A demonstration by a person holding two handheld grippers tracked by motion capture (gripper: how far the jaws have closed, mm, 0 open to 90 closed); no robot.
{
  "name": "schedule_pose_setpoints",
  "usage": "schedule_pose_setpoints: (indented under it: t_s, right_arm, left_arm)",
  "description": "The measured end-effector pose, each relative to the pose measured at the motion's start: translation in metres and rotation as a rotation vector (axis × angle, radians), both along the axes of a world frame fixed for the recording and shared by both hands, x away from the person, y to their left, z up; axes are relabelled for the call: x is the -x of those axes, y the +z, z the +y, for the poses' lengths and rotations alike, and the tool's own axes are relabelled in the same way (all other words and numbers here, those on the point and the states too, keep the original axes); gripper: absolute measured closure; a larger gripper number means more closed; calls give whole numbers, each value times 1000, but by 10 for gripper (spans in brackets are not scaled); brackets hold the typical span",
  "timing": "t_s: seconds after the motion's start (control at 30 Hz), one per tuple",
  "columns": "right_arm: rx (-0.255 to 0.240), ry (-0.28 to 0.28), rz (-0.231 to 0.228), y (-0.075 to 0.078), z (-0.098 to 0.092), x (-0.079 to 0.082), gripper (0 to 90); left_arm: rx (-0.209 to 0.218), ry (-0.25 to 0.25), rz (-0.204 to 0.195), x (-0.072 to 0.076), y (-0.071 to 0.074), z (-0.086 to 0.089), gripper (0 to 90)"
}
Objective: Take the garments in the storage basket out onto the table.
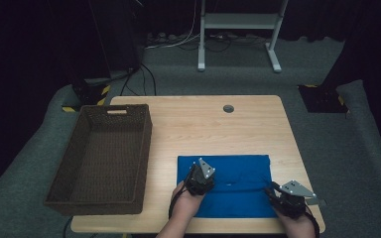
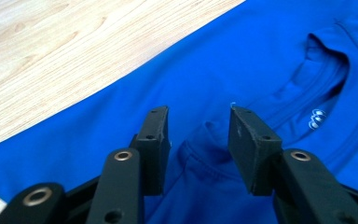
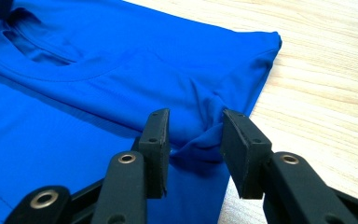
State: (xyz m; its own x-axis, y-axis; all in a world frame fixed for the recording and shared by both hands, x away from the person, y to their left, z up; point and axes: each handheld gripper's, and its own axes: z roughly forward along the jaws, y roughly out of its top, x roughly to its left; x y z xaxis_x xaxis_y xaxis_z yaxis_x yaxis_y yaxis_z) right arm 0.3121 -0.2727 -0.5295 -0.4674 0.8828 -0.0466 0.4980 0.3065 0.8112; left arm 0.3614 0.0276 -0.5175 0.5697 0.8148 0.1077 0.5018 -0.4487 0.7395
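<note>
Clearly the right gripper (image 3: 191, 135) pinches the blue shirt (image 3: 121, 70); left gripper (image 2: 198, 135) fingers straddle a fold, contact unclear.

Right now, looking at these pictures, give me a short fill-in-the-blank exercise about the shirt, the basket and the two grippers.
1. The folded shirt on the table is ____ in colour.
2. The brown wicker basket sits to the ____ of the shirt in the high view.
3. The right gripper has bunched ____ between its jaws.
4. The left gripper has its jaws on either side of a raised ____ of the shirt.

Missing words: blue; left; fabric; fold
</note>
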Motion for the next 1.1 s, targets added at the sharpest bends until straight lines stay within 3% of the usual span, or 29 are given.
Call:
schedule_pose_setpoints:
  t_s: [0.4, 0.6, 0.77, 0.93, 1.1]
  right_arm:
    - [-7, 17, -14, 6, 8, 2, 618]
    - [23, 40, -32, 17, 20, 1, 618]
    - [64, 70, -28, 27, 33, -11, 640]
    - [82, 96, 30, 27, 48, -32, 642]
    - [84, 86, 75, 24, 58, -53, 652]
  left_arm:
    - [-24, 24, 8, 0, -11, -5, 739]
    - [-15, 31, -4, 2, -12, -3, 815]
    - [-5, 36, -12, 5, -12, -1, 843]
    - [6, 39, -18, 7, -12, -1, 851]
    - [11, 37, -27, 8, -10, 0, 854]
